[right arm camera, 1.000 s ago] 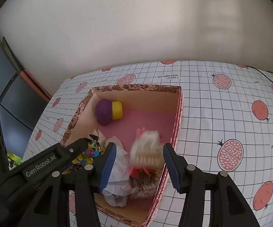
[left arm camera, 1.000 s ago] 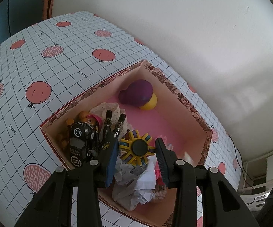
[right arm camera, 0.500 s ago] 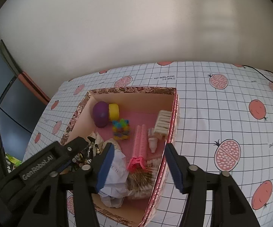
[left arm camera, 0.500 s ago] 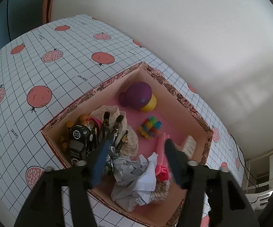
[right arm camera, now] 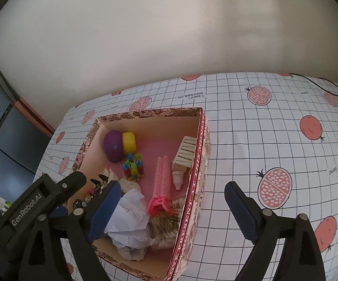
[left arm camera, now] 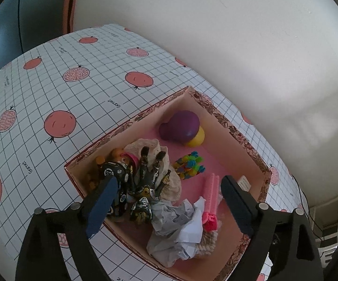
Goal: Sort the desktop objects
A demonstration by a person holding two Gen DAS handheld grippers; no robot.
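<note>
Both grippers hang over the box with jaws wide and nothing between them, having just been opening.

Left wrist view: the left gripper (left arm camera: 169,203) hovers above the box (left arm camera: 250,140) on the desk (left arm camera: 52,75). Inside lie a purple toy (left arm camera: 180,126), a block cluster (left arm camera: 188,165), a pink comb (left arm camera: 211,194), dark figures (left arm camera: 131,182) and crumpled paper (left arm camera: 178,231). Lifting straight up should avoid snagging the paper.

Right wrist view: the right gripper (right arm camera: 172,208) straddles the box's right wall (right arm camera: 195,187); a cream comb (right arm camera: 185,152) leans against it inside. Drawing back clear of that wall should keep the box from tipping.
</note>
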